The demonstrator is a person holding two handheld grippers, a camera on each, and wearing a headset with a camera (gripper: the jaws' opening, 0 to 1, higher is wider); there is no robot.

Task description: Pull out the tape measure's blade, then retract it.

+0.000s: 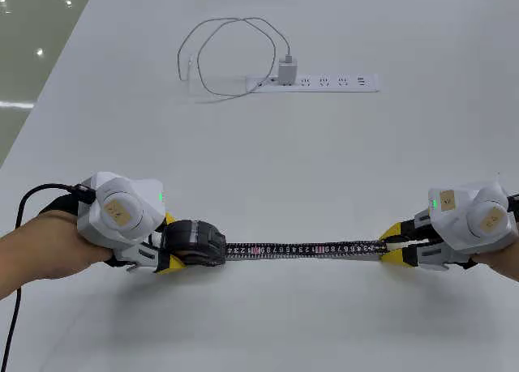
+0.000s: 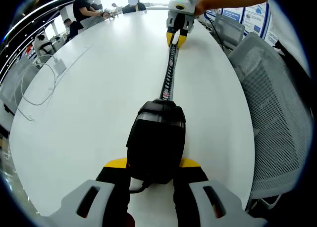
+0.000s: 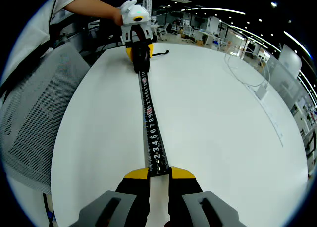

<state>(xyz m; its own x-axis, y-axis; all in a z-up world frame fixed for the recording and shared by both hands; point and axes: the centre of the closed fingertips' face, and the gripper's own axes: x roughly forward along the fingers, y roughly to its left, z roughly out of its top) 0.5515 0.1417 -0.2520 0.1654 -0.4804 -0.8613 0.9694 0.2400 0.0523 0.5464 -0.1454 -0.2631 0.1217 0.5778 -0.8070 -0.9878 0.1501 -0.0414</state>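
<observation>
Tape measure [image 1: 193,242] sits w/ its black case near the tabletop's [image 1: 340,169] near edge, left side, clamped betw. the left gripper's [image 1: 171,242] yellow-tipped jaws. Blade [image 1: 304,249] runs out flat along that edge to the right gripper [image 1: 390,244], whose jaws are pinched narrow on its tip. Power strip [image 1: 324,82] w/ charger [image 1: 287,69] lies toward the far edge, well apart.

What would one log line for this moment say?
left gripper: shut on case | right gripper: shut on blade | blade: out between grippers
</observation>
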